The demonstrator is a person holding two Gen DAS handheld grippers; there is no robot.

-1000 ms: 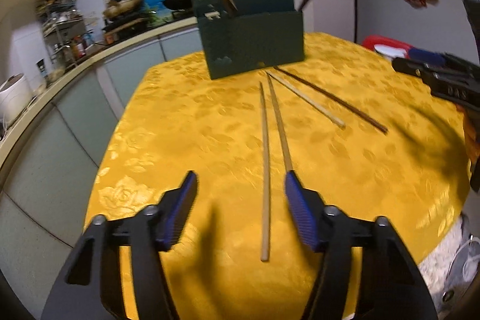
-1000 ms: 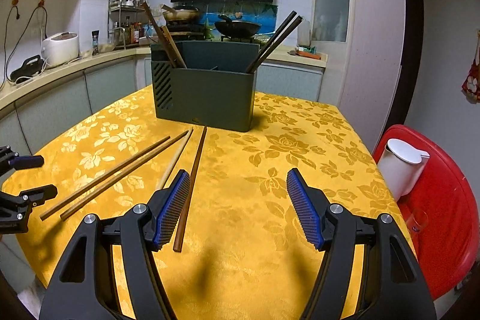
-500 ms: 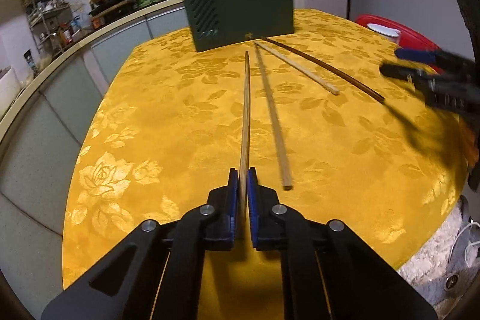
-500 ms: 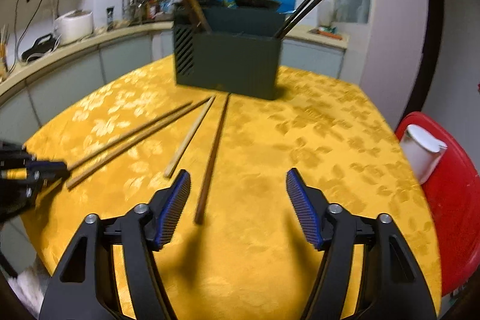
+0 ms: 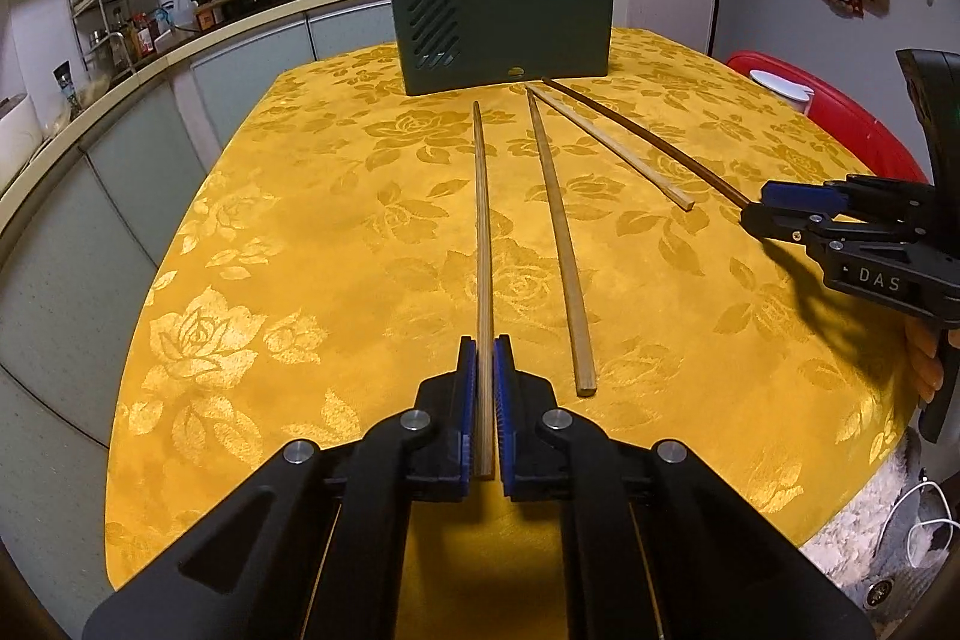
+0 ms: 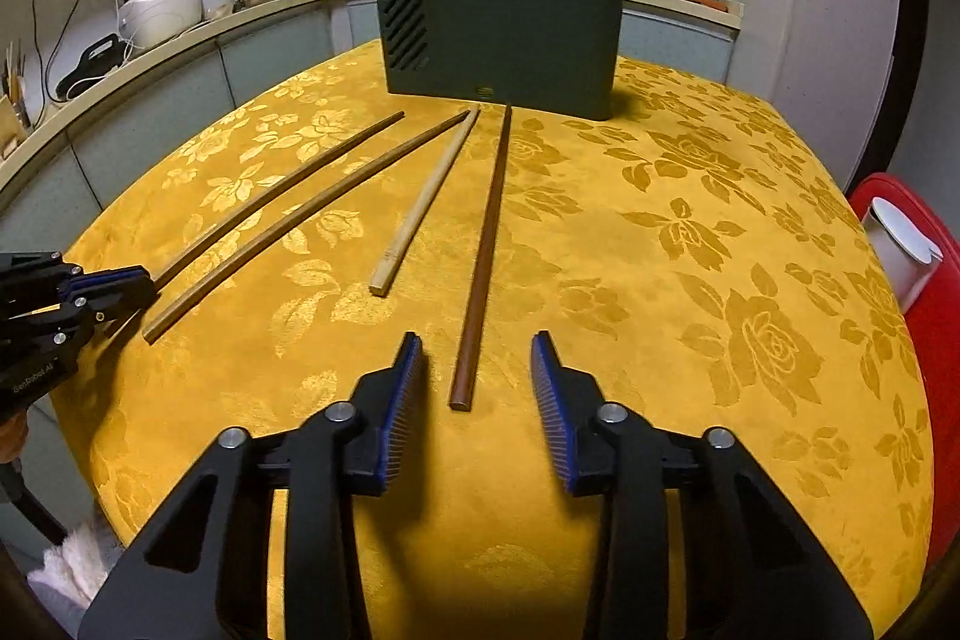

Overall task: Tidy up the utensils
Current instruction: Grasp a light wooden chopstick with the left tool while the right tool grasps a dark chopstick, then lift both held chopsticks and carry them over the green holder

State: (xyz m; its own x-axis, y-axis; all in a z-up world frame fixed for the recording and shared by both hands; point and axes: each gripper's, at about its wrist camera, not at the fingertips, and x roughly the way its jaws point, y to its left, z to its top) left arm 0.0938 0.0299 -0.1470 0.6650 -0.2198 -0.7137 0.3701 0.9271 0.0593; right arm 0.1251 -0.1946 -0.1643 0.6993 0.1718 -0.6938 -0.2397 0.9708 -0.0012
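The left hand-held gripper (image 5: pixel 486 400) is clamped on the near end of a light wooden chopstick (image 5: pixel 482 244) that points toward the green utensil holder (image 5: pixel 504 31). The right hand-held gripper (image 6: pixel 477 400), jaws just closing and not yet touching, straddles the dark chopstick (image 6: pixel 485 256) lying on the counter (image 6: pixel 690 280).

Tablecloth (image 6: pixel 690 232): golden yellow, rose pattern. Holder (image 6: pixel 510 34): dark green. Chopsticks: one dark brown (image 6: pixel 486 244), one pale (image 6: pixel 420 208); gripper pads (image 6: pixel 399 412) blue.
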